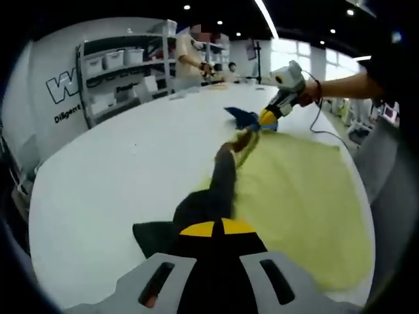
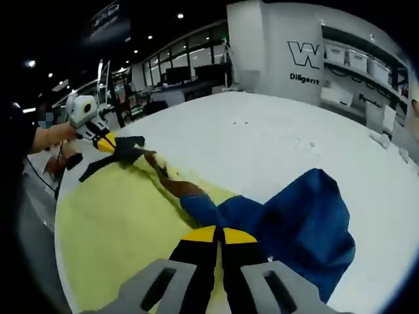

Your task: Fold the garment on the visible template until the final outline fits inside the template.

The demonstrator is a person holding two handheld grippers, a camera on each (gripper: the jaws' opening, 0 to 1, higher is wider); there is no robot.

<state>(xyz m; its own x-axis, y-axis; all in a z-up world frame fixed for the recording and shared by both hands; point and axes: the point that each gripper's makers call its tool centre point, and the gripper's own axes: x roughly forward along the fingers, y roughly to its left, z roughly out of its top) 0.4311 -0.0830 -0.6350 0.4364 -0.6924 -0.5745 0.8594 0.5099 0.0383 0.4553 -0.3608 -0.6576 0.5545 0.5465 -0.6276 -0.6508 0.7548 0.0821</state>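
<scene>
Two tools hold one garment [image 2: 298, 226] stretched between them over a white tabletop [image 1: 111, 176]. In the left gripper view, the left tool [image 1: 218, 229] rises from the bottom edge with its yellow-tipped jaws pressed together on a dark end of the cloth, which bunches into a black fold just beside the jaws and runs away as a twisted rope toward the other tool. To the right of that rope lies the pale yellow template [image 1: 301, 196], flat on the tabletop, with the rope running along its edge. Farther off, the right tool [image 1: 267, 118] grips the blue end of the garment, a hand [image 1: 308, 95] and an arm behind it. In the right gripper view, the right tool [image 2: 219, 235] is clamped on the blue cloth, which spreads in a loose heap to the right of the jaws, partly on the bare tabletop and partly on the yellow template [image 2: 118, 216]. Beyond, the left tool [image 2: 105, 140] holds the dark end. At the far side stand shelves [image 1: 124, 65] with white bins, and a person [image 1: 190, 55] by the tabletop's far end.
</scene>
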